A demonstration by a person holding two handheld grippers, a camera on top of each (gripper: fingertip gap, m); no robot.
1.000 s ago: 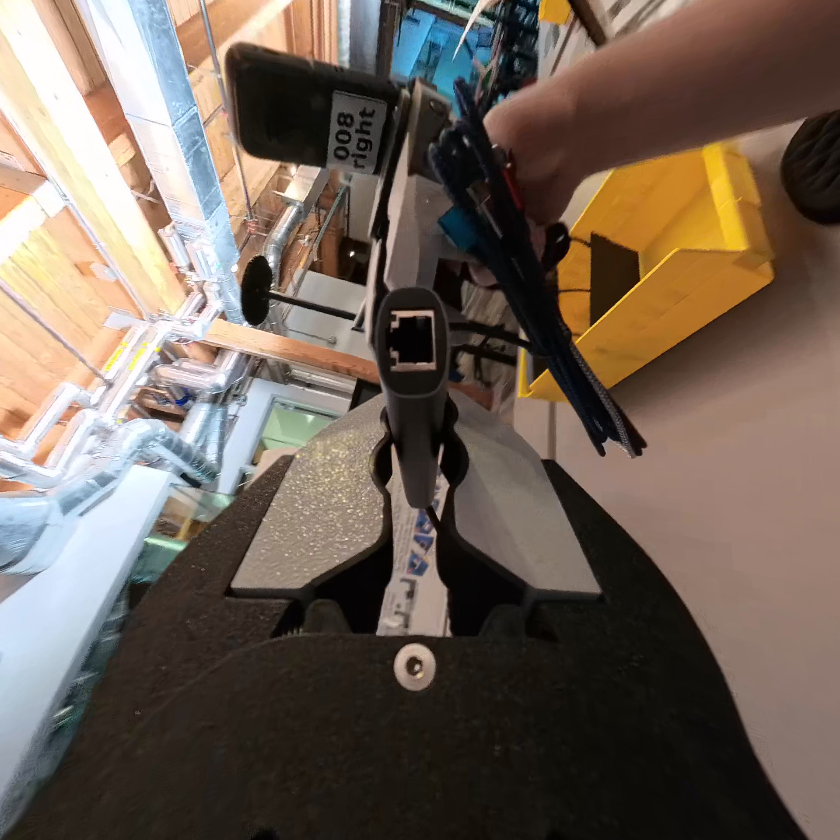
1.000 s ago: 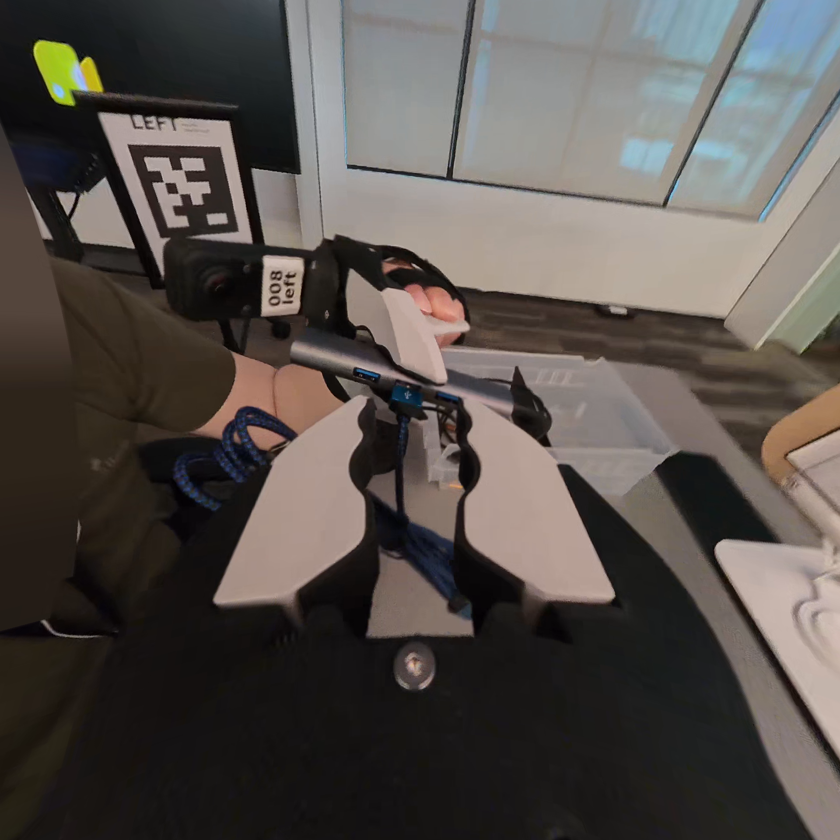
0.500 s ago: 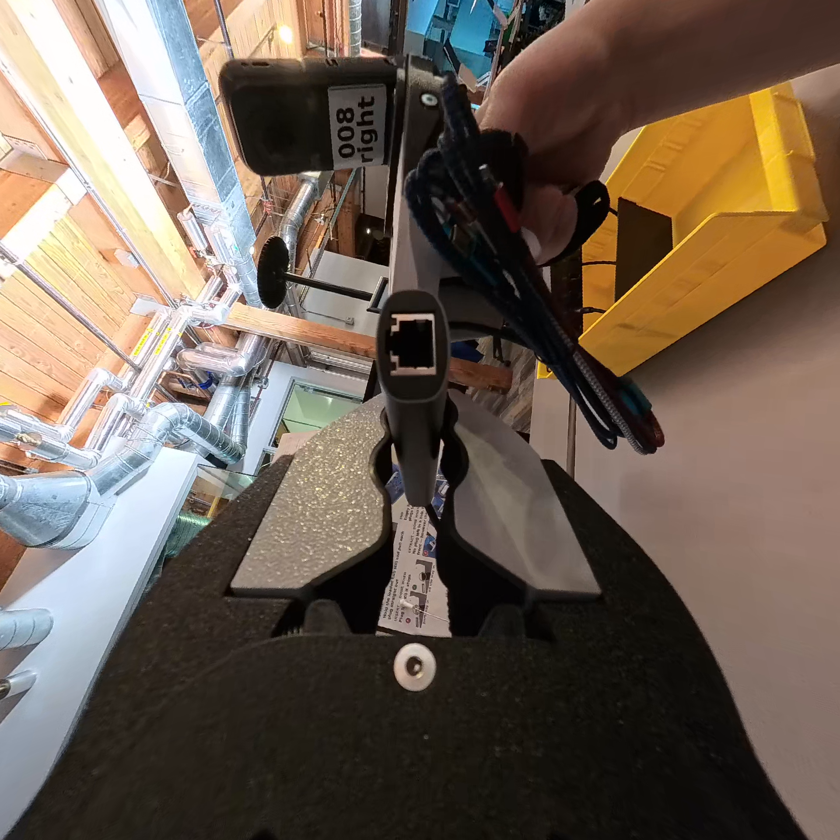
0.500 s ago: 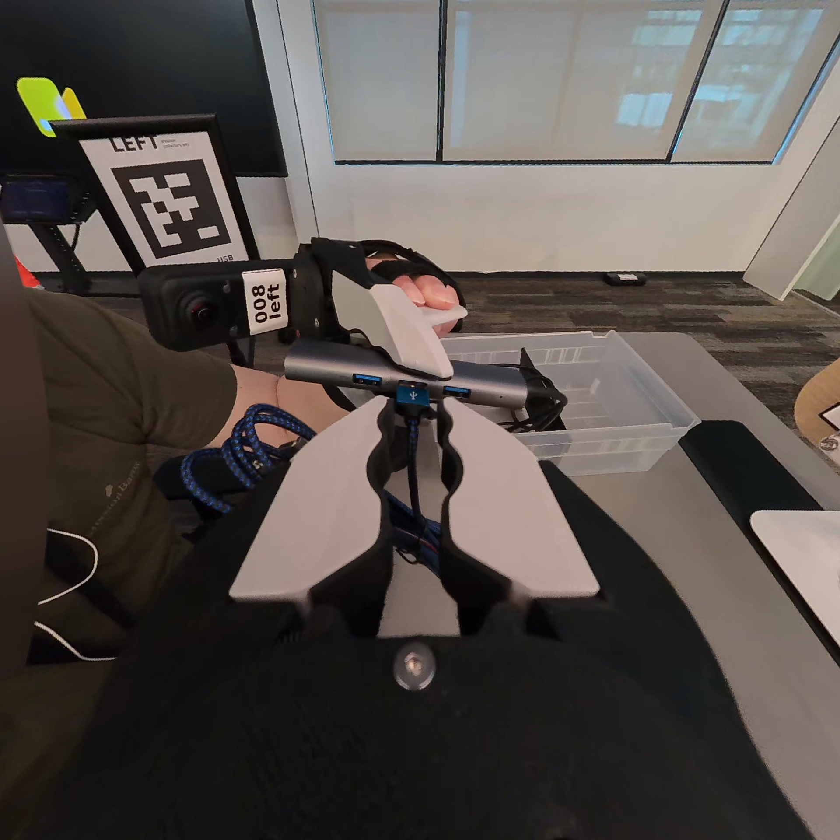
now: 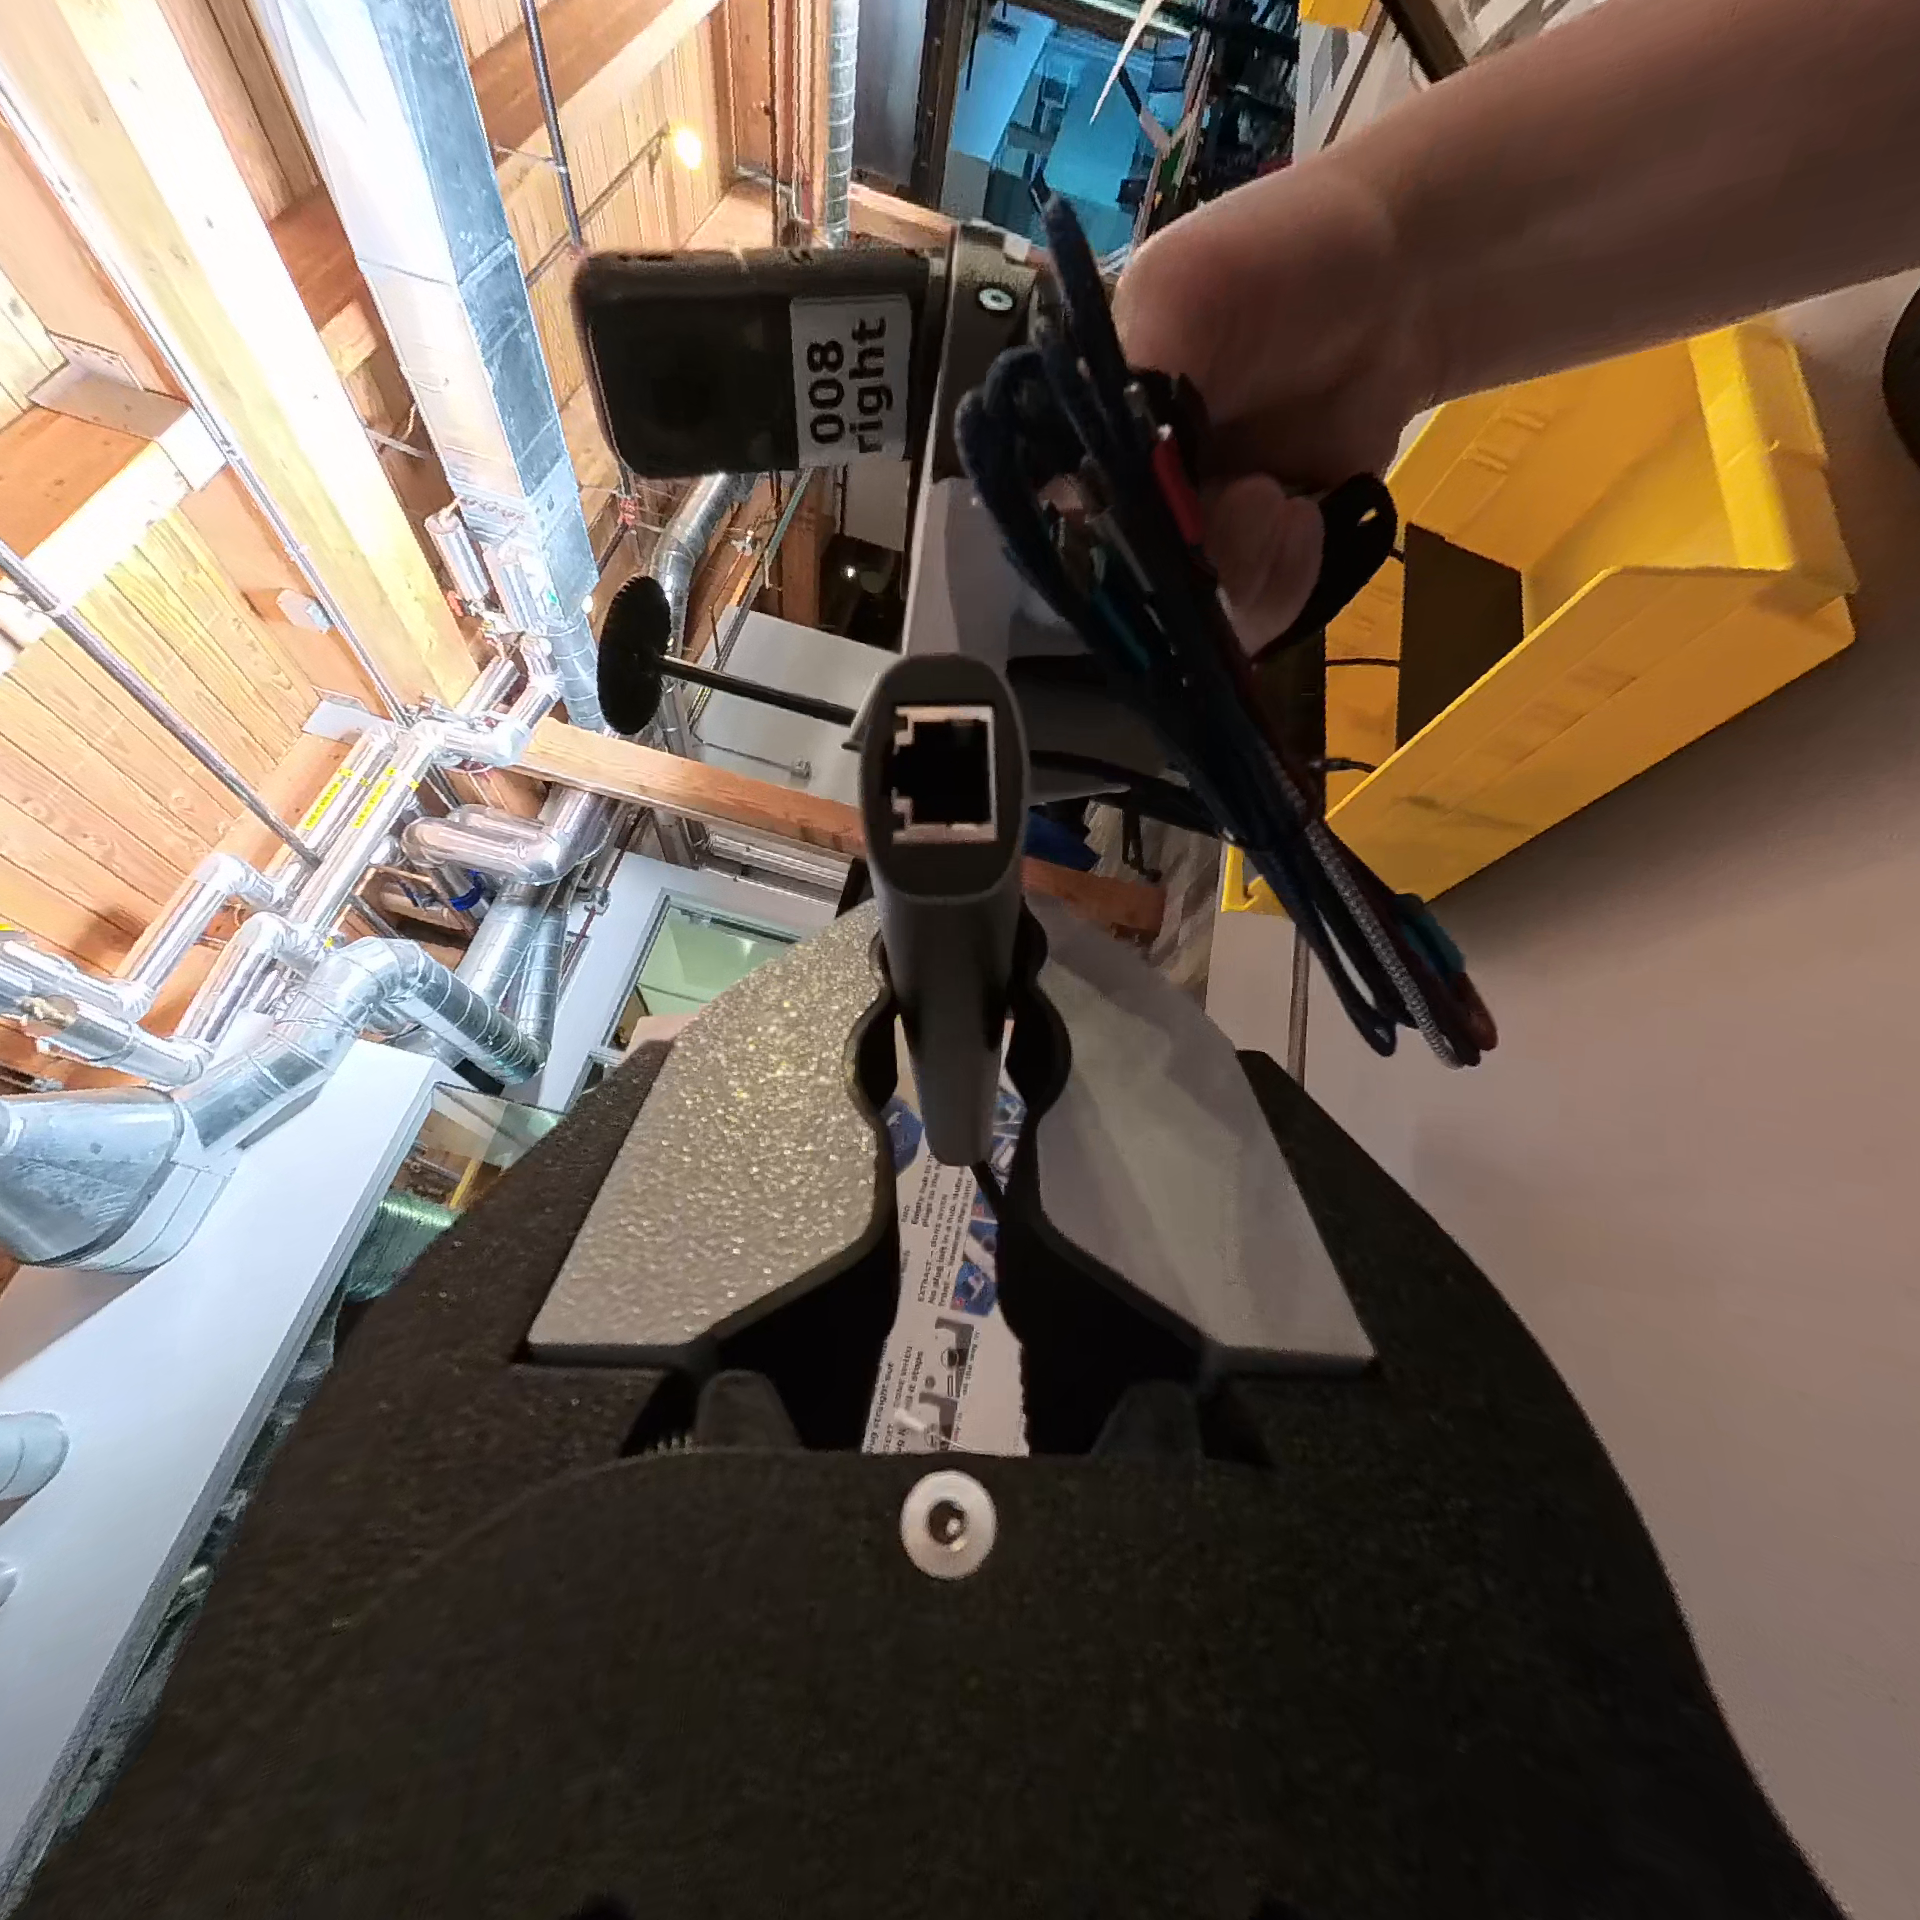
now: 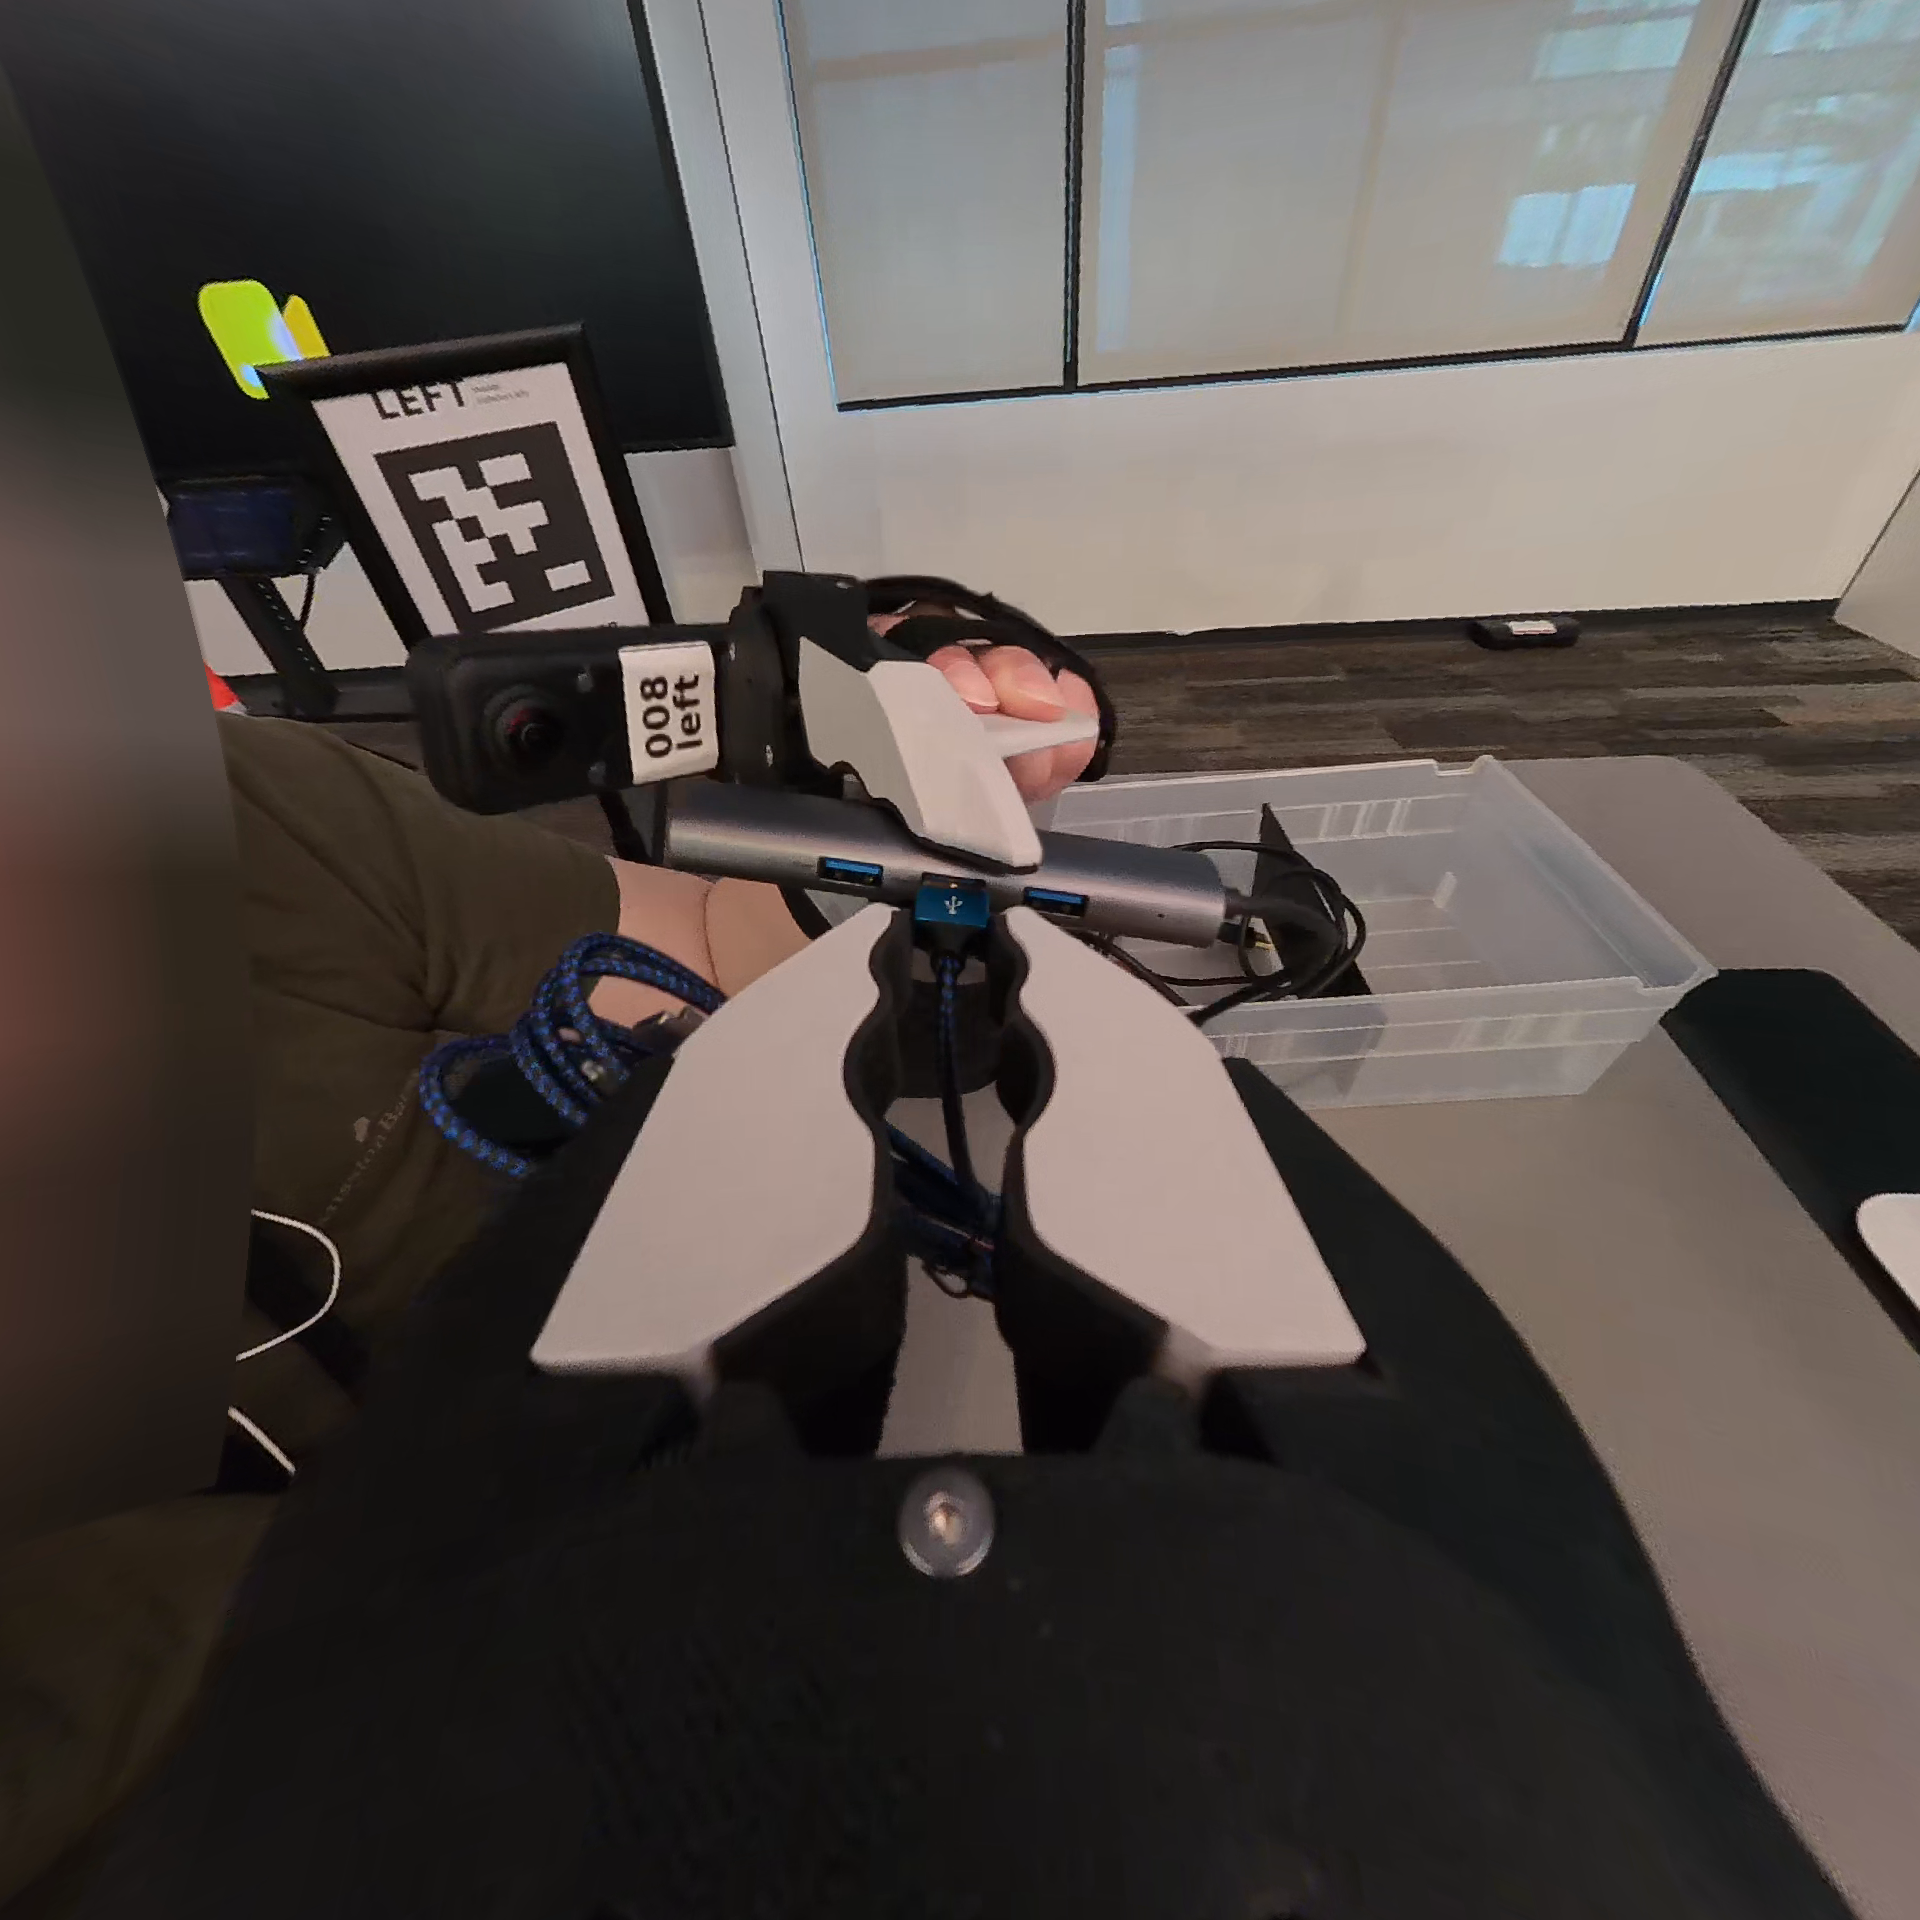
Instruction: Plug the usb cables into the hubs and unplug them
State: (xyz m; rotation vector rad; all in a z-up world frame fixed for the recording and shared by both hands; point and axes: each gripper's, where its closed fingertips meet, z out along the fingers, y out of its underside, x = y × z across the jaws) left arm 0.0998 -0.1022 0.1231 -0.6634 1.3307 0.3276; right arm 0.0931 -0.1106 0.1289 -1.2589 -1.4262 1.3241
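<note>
1. Up in the air, we are holding the grey USB hub (image 5: 940, 831) with our left gripper (image 5: 948, 997), its fingers closed narrowly on the hub's body, network-port end facing the camera.
2. We are pinching the blue USB plug (image 6: 950, 906) with our right gripper (image 6: 948, 935), fingers narrowed onto it, the plug sitting at the hub's (image 6: 1132, 883) middle port between two blue sockets.
3. We are trailing its braided blue cable (image 6: 540, 1049) back in loops beside our forearm.
4. Behind the hub, a clear plastic bin (image 6: 1507, 914) is resting on the grey table (image 6: 1558, 1351).
5. We are also carrying a bundle of spare cables (image 5: 1247, 769) in the right hand (image 5: 1278, 343), near a yellow bin (image 5: 1621, 582).
</note>
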